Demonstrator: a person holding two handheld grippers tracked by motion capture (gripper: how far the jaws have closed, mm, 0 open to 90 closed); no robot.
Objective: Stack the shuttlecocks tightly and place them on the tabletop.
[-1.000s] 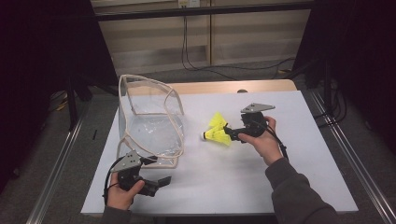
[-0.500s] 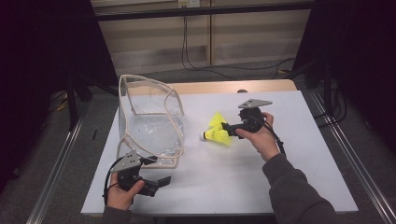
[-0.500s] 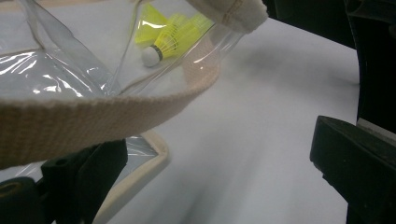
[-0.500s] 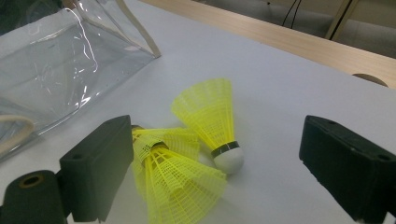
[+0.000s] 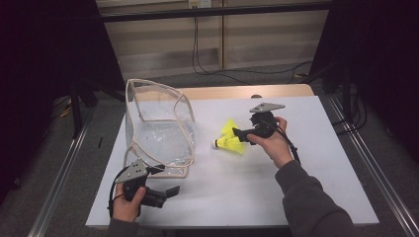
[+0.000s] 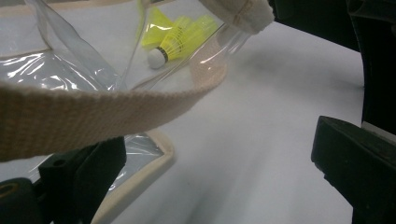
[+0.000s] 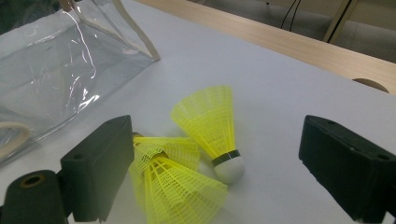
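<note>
1. The shuttlecocks (image 5: pixel 230 138), yellow with white cork heads, lie together on the white worktop (image 5: pixel 296 187), just to the right of the clear bag (image 5: pixel 158 126); I judge they are waiting there to be put into it.
2. Nearest to the person, the left hand-held gripper (image 5: pixel 168 193) rests low at the front corner of the bag. Its jaws are apart, and in the left gripper view the beige strap (image 6: pixel 93 112) of the bag crosses between them without being squeezed. It seems placed there to take the strap and keep the bag steady.
3. Further away, the right hand-held gripper (image 5: pixel 236 133) is at the shuttlecocks with its jaws wide apart. In the right gripper view one jaw touches the yellow skirt (image 7: pixel 177 186) of the nearest one and the other jaw stands well apart, so nothing is clamped yet.
4. The bag stands open and upright, probably so that the shuttlecocks can go in easily.
</note>
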